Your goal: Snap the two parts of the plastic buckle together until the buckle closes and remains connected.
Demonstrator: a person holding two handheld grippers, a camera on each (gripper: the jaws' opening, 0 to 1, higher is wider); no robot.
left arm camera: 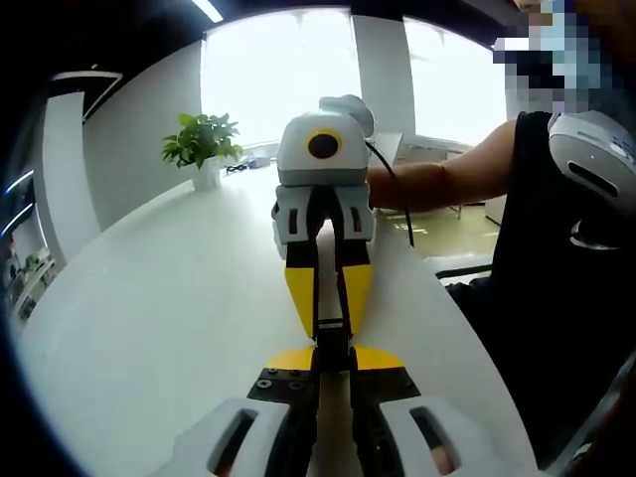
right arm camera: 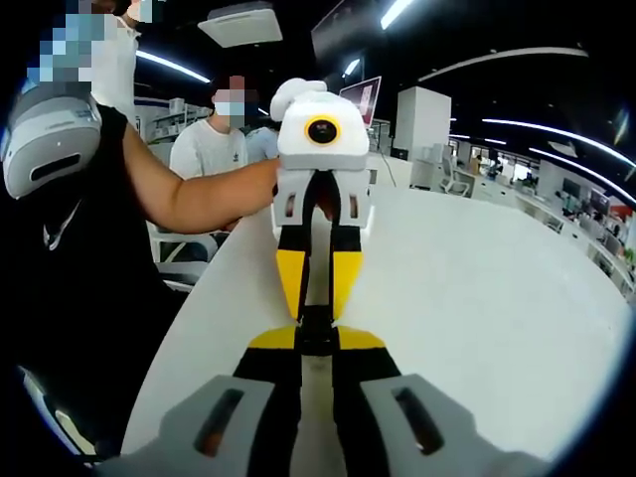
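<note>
My two grippers meet tip to tip over the white table (left arm camera: 169, 328). In the left gripper view, my left gripper (left arm camera: 333, 358) rises from the bottom, its yellow-tipped jaws pinched on one end of the black plastic buckle (left arm camera: 331, 336). My right gripper (left arm camera: 331, 320) comes in from above and grips the other end. The right gripper view mirrors this: my right gripper (right arm camera: 316, 340) is shut on the buckle (right arm camera: 316, 328), with the left gripper (right arm camera: 316, 310) opposite. The buckle is seen edge-on, and I cannot tell whether its halves are latched.
A potted plant (left arm camera: 202, 144) stands at the table's far end near the windows. The holder's forearm (left arm camera: 447, 179) and dark torso are beside the table's edge (left arm camera: 457, 318). A person in a white shirt (right arm camera: 211, 147) sits behind. The white table (right arm camera: 477, 298) stretches wide on the far side.
</note>
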